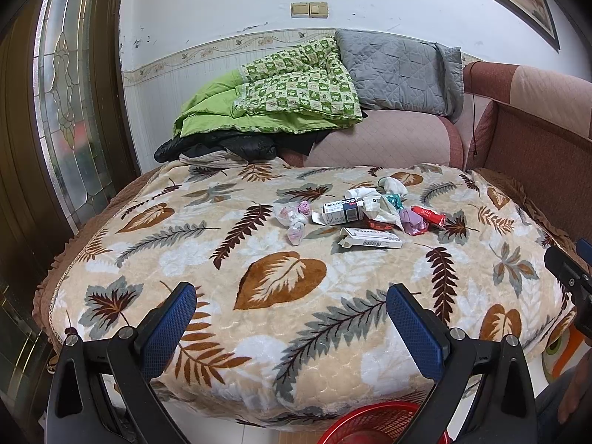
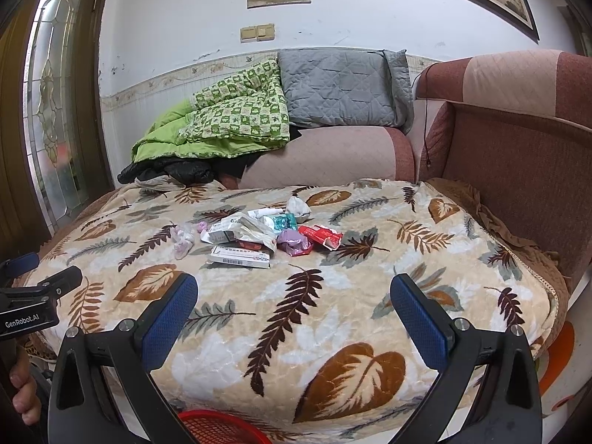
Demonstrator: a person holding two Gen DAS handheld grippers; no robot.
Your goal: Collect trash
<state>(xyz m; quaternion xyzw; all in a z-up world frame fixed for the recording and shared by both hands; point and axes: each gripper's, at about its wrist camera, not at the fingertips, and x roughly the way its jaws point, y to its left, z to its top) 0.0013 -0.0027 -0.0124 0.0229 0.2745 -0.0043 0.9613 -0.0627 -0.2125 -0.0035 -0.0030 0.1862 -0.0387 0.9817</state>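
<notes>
A heap of trash lies on the leaf-patterned blanket (image 1: 281,281) toward its far side: a flat white carton (image 1: 372,238), a blue-and-white box (image 1: 342,212), a red wrapper (image 1: 429,216), a purple wrapper (image 1: 413,222), crumpled clear wrappers (image 1: 294,218) and a white wad (image 1: 394,185). The same heap shows in the right wrist view, with the carton (image 2: 240,255) and red wrapper (image 2: 322,236). My left gripper (image 1: 292,299) is open and empty, well short of the heap. My right gripper (image 2: 294,292) is open and empty, also short of it. A red basket (image 1: 373,423) sits below the blanket's near edge.
A green quilt (image 1: 273,92) and grey cushion (image 1: 399,70) lie on the pink sofa (image 1: 384,140) behind. A sofa armrest (image 2: 518,155) rises on the right. A glass door (image 1: 66,103) stands on the left. The red basket also shows in the right wrist view (image 2: 218,427).
</notes>
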